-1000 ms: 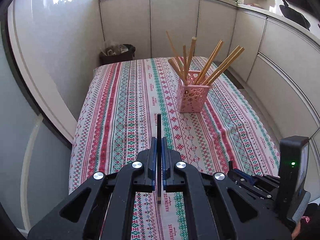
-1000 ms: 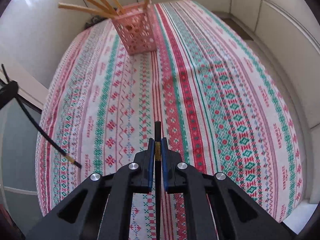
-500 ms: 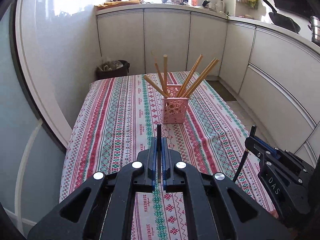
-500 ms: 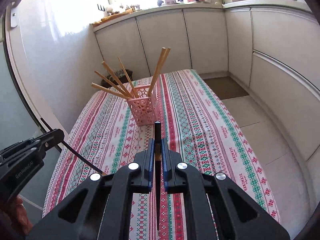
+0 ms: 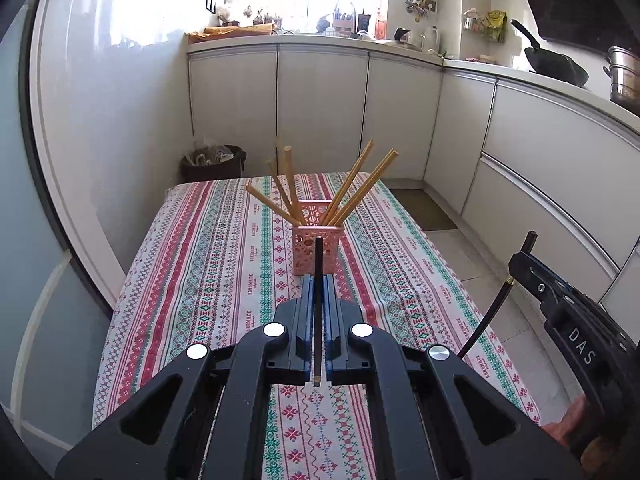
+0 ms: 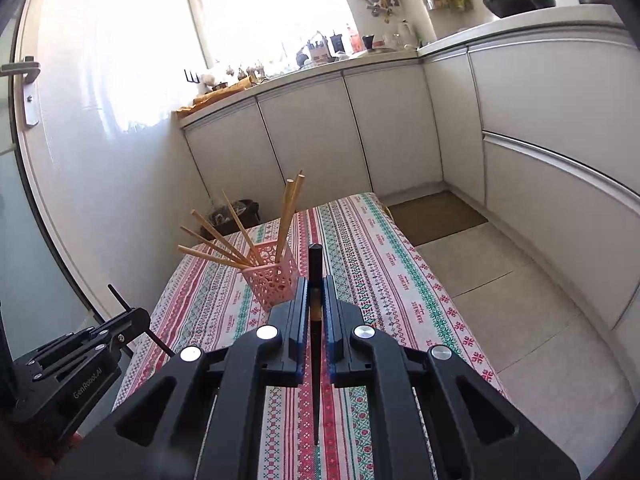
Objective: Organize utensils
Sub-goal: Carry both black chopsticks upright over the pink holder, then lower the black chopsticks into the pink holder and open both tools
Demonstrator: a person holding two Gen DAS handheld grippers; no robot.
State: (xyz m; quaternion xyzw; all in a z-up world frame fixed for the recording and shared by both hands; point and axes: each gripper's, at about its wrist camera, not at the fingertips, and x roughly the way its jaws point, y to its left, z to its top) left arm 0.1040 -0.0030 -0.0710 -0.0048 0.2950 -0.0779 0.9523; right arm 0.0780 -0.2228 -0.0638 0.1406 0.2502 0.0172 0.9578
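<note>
A pink perforated holder (image 5: 317, 249) with several wooden chopsticks (image 5: 352, 188) fanned out stands on the patterned tablecloth (image 5: 224, 264); it also shows in the right wrist view (image 6: 271, 280). My left gripper (image 5: 318, 284) is shut on a black chopstick (image 5: 318, 256), raised above the near end of the table, pointing at the holder. My right gripper (image 6: 316, 284) is shut on another black chopstick (image 6: 315, 264), raised to the right of the holder. Each gripper shows at the edge of the other's view.
White cabinets (image 5: 320, 112) line the back and right, with a cluttered counter (image 5: 320, 36). A dark bin (image 5: 212, 162) stands behind the table. Tiled floor (image 6: 520, 300) and a brown mat (image 6: 436, 216) lie to the right. A white door (image 6: 80, 120) is left.
Both grippers have risen and tilted up from the tablecloth, each still holding its black chopstick. The views now take in the cabinets and window; the holder appears farther off.
</note>
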